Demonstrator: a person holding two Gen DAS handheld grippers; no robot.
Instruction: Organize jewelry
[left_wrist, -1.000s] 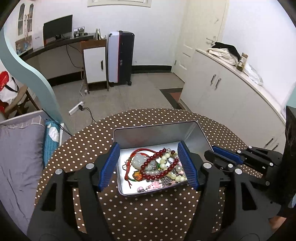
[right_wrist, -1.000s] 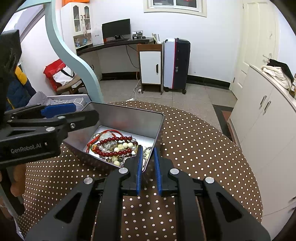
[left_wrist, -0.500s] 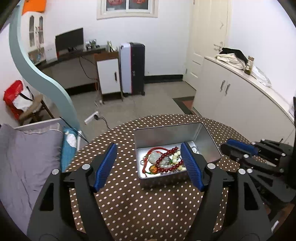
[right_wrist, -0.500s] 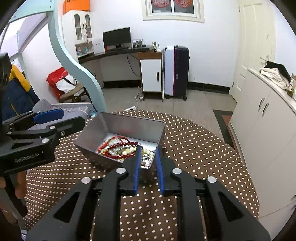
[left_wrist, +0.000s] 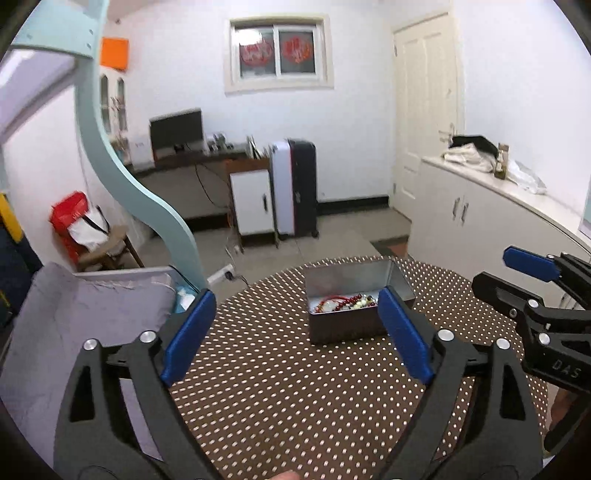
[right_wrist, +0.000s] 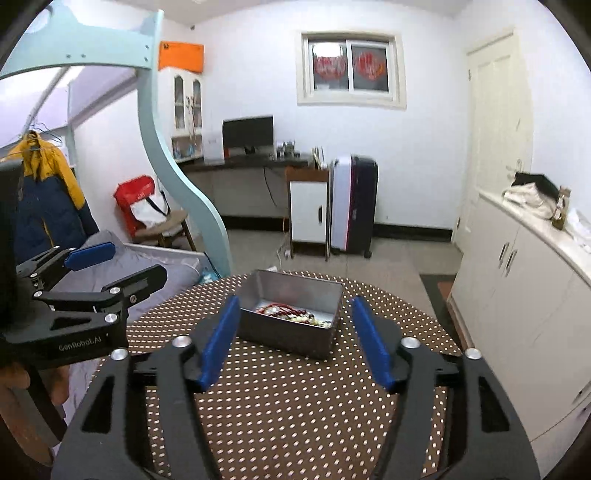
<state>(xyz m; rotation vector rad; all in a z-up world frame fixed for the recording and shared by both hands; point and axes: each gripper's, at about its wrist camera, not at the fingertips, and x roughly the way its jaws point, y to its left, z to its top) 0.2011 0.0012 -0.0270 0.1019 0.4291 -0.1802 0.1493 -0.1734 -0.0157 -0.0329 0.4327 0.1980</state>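
A small metal tin (left_wrist: 347, 330) stands on the brown dotted tablecloth (left_wrist: 277, 387), with red and pale bead jewelry (left_wrist: 345, 302) lying inside. My left gripper (left_wrist: 295, 299) hangs above the table short of the tin, its jaws opening wide with nothing between them. The right gripper (left_wrist: 498, 271) shows at the right edge of that view. In the right wrist view the tin (right_wrist: 288, 338) and its jewelry (right_wrist: 291, 312) sit just beyond my right gripper (right_wrist: 294, 300), whose jaws are opening and hold nothing. The left gripper (right_wrist: 122, 266) reaches in from the left.
A bed with grey bedding (left_wrist: 74, 325) and a curved pale-blue frame (left_wrist: 147, 199) border the table's left side. White cabinets (right_wrist: 524, 280) run along the right. A suitcase (right_wrist: 354, 206) and a desk stand at the far wall. A person's hand (right_wrist: 14, 380) holds the left gripper.
Both grippers have pulled back and up from the tin, which now looks smaller and farther. The right gripper, shut at the tin's near rim before, has opened. The left jaws have spread wider.
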